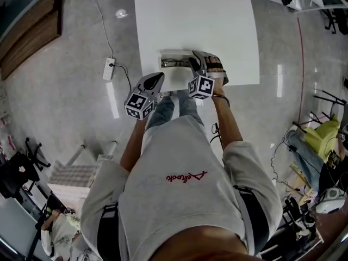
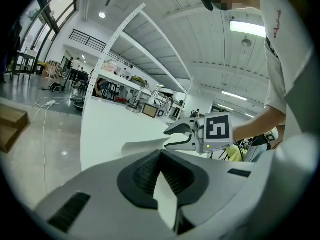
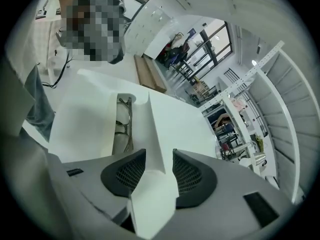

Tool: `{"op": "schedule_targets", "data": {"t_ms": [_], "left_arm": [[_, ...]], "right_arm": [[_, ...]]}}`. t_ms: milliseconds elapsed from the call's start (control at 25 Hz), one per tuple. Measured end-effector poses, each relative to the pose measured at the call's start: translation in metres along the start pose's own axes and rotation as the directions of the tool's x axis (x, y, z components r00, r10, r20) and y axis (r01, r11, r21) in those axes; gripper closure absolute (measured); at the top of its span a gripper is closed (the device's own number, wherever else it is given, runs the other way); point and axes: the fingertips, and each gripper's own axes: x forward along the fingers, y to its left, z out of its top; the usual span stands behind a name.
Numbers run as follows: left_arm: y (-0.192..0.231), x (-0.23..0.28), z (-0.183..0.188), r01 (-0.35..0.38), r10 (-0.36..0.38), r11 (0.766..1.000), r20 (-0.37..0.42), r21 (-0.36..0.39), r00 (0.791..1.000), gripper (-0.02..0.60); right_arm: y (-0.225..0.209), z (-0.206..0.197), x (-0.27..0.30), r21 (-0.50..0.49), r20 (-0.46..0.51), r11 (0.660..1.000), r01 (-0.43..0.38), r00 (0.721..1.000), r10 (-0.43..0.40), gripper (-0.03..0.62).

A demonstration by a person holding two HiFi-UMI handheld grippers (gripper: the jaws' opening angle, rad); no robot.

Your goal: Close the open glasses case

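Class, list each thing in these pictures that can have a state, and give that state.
Case: open.
Glasses: lying inside the case.
Left gripper: shut, empty.
Right gripper: open, astride the case's raised edge.

Open-plan robotics lab or workshop hall. Polished grey floor, plain white work table, power strip with a loose cable on the floor. High white ceiling with strip lights, a mezzanine railing, and tall windows. Benches cluttered with equipment, office chair.
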Motion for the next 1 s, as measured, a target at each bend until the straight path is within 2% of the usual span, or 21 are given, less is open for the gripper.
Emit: {"op": "schedule_targets", "data": {"t_ms": [120, 200, 320, 560, 760, 1000], "left_arm": [[0.0, -0.001, -0.002, 0.001, -0.001, 1.0, 0.0, -0.002, 1.0, 0.558], [0.001, -0.002, -0.004, 0.0, 0.0, 1.0, -0.001, -0.003, 1.0, 0.558], [0.001, -0.002, -0.005, -0.002, 0.002, 1.0, -0.004, -0.005, 1.0, 0.558], [0.002, 0.0, -0.001, 0.005, -0.005, 1.0, 0.0, -0.002, 1.0, 0.558], [-0.002, 0.003, 0.001, 0.016, -0.016, 1.0, 0.001, 0.002, 1.0, 0.558], [-0.006, 0.009, 0.002, 0.034, -0.034, 0.999, 0.003, 0.007, 0.999, 0.558]], "right_arm": [[-0.003, 0.0, 0.004, -0.014, 0.0, 1.0, 0.009, 1.0, -0.009, 0.452], [-0.004, 0.0, 0.005, -0.036, -0.001, 0.999, 0.018, 1.0, -0.018, 0.509], [-0.001, 0.0, 0.006, -0.063, 0.001, 0.998, 0.01, 1.0, -0.01, 0.551], [0.002, 0.002, 0.003, -0.052, 0.006, 0.999, -0.009, 1.0, 0.009, 0.556], [0.009, 0.003, -0.007, 0.041, 0.019, 0.998, -0.055, 0.998, 0.054, 0.557], [0.027, 0.003, -0.014, 0.07, 0.015, 0.992, -0.101, 0.995, 0.1, 0.542]]}}
